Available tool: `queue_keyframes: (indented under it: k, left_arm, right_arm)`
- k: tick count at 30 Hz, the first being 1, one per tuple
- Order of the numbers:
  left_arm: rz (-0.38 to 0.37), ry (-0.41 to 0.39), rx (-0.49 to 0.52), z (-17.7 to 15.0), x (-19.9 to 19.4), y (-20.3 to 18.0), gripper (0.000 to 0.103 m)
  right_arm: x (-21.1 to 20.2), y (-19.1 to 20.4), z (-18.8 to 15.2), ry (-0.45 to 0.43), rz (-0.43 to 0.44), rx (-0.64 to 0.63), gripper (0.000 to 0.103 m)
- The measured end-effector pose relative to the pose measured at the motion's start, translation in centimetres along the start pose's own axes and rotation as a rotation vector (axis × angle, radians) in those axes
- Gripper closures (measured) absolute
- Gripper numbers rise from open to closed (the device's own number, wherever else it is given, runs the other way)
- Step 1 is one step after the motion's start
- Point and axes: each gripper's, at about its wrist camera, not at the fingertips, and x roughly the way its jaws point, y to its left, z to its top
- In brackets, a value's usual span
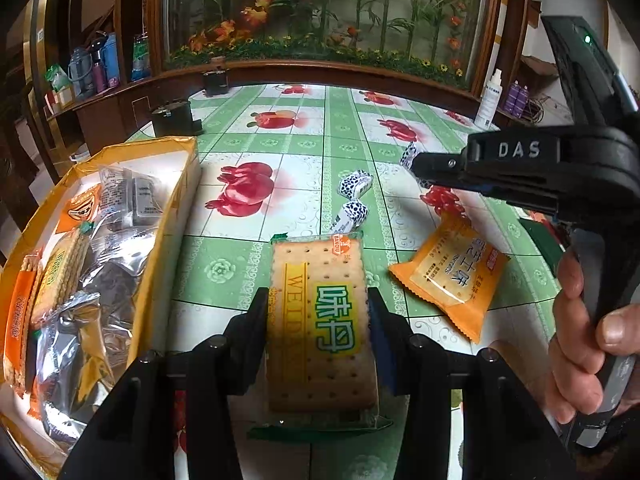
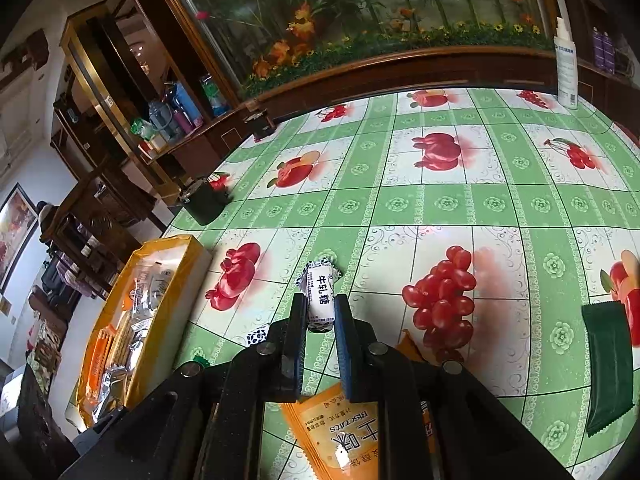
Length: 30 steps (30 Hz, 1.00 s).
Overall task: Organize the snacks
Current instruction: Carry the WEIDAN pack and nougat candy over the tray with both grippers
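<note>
Both held snacks belong in the yellow-walled cardboard box (image 1: 176, 200) at the left of the green fruit-print tablecloth (image 2: 440, 200). Its near end is already crowded with foil and orange packets, so each hand should probably carry its piece over the box's right wall and let go low over a free spot, one hand at a time, so they do not collide.

The left gripper (image 1: 318, 312) has its jaws partly apart and pressed on the long sides of a flat cracker packet in clear green-edged wrap (image 1: 320, 320), which juts forward between them, just right of the box.

The right gripper (image 2: 319, 312) is squeezed nearly closed on a small white nougat candy with a dotted twist wrapper (image 2: 319, 298), its far end poking past the fingertips above the cloth.

An orange biscuit sachet (image 1: 448, 280) and two dotted candies (image 1: 354, 200) lie loose between the grippers.
</note>
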Motion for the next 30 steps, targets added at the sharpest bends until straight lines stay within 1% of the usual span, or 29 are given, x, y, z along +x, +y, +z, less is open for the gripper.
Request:
queue_keyframes:
  k: [5, 13, 22, 26, 30]
  left_arm:
    - [-0.003, -0.023, -0.007, 0.3, -1.5, 0.3, 0.058]
    - [-0.016, -0.076, -0.042, 1.6, -4.4, 1.5, 0.058]
    - [0.015, -0.132, -0.125, 2.7, -7.2, 5.5, 0.057]
    - [0.043, -0.159, -0.173, 2.9, -8.3, 8.1, 0.057]
    - [0.072, -0.16, -0.225, 2.9, -8.7, 10.9, 0.057]
  right_arm:
    - [-0.4, 0.1, 0.1, -0.005, 0.001, -0.003, 0.088]
    - [-1.4, 1.0, 0.1, -0.026, 0.039, 0.0, 0.088]
    - [-2.4, 3.1, 0.0, -0.046, 0.126, 0.031, 0.088]
    - [-2.6, 4.7, -0.6, -0.046, 0.167, 0.025, 0.088]
    - [-2.3, 6.4, -1.2, -0.036, 0.207, 0.017, 0.088]
